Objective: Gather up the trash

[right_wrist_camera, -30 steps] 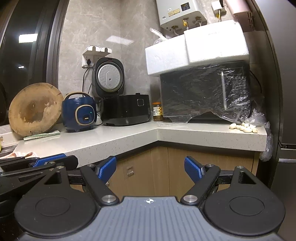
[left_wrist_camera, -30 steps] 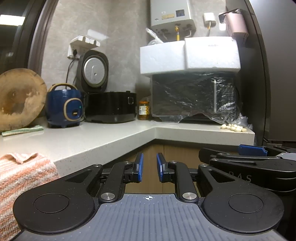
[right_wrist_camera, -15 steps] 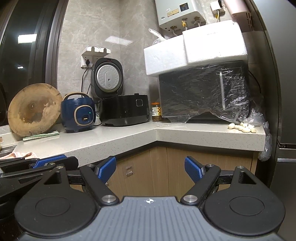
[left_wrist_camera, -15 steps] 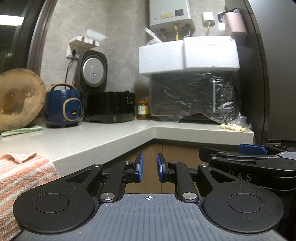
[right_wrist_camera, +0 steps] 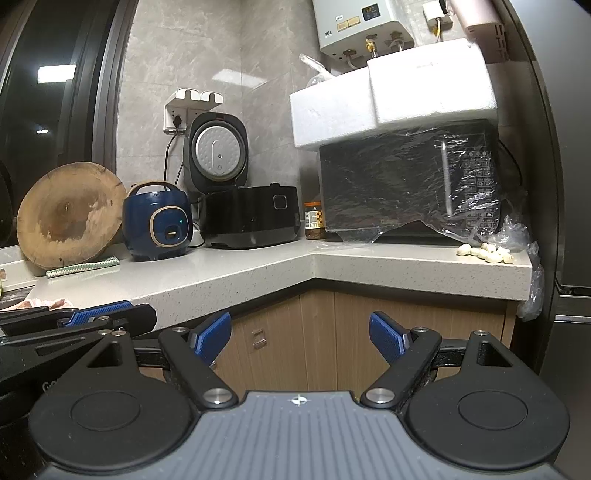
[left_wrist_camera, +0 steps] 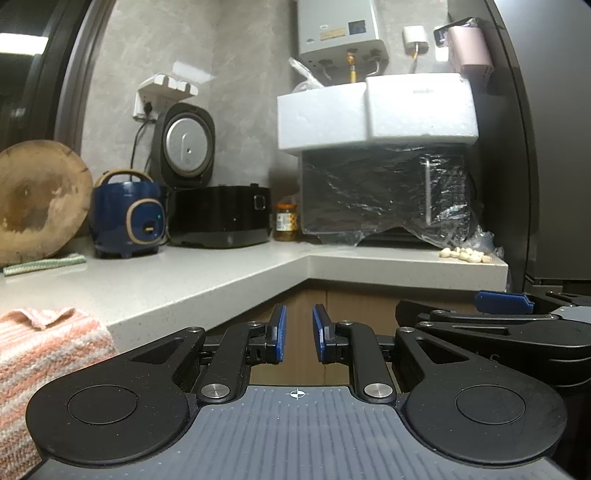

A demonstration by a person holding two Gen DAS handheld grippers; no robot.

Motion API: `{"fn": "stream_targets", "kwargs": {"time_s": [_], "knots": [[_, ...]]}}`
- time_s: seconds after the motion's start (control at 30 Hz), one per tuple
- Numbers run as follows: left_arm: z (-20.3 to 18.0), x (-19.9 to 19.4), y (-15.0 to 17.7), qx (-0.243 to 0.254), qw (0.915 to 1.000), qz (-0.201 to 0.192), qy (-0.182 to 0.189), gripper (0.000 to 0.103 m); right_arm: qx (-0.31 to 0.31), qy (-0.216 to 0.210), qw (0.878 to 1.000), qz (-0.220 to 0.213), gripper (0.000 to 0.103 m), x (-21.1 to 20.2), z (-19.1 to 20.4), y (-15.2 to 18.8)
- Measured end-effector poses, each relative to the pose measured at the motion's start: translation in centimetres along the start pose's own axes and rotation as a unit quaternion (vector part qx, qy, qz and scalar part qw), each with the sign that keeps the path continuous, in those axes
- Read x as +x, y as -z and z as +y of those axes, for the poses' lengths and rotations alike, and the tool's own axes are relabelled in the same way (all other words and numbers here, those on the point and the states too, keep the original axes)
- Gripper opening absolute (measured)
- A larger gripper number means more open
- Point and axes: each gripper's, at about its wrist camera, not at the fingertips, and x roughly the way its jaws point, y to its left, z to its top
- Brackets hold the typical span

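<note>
Readable text is scarce: water heater [right_wrist_camera: 364, 26] on the wall shows "16L" at lower left plus a small lit display w/ digits too small to read; its yellow label is illegible. Left-wrist view shows partial pale letters on the side of the right gripper's body, cut off, can't read. Jar [right_wrist_camera: 314, 220] beside the microwave has a printed label, unreadable. Microwave [right_wrist_camera: 406, 181] is wrapped in clear plastic film, keypad markings blurred through it; two white foam boxes [right_wrist_camera: 391, 99] sit on top, faint embossed mark, illegible. Left gripper [left_wrist_camera: 297, 338]: jaws narrowly apart, nothing between them. Right gripper [right_wrist_camera: 300, 334]: jaws spread wide, empty. Both are held in front of the counter [right_wrist_camera: 240, 273] edge, near the cabinet doors. No obvious trash item can be picked out; closest candidates are the loose plastic bag [right_wrist_camera: 532, 266] hanging off the counter's right end and the garlic cloves [right_wrist_camera: 485, 253] next to it, well apart from both grippers. Striped pink cloth [left_wrist_camera: 44, 354] is cut off at left. Blue rice cooker [right_wrist_camera: 159, 221], open black cooker [right_wrist_camera: 251, 216], round wooden board [right_wrist_camera: 70, 216] stand at the back.
</note>
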Motion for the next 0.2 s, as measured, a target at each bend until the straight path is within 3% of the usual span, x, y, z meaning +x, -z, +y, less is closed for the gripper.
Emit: {"fn": "stream_targets", "kwargs": {"time_s": [0.2], "knots": [[0.55, 0.45, -0.52, -0.009, 0.9998, 0.002, -0.016, 0.02, -0.001, -0.005, 1.0, -0.004, 0.083, 0.38, 0.07, -0.05]]}}
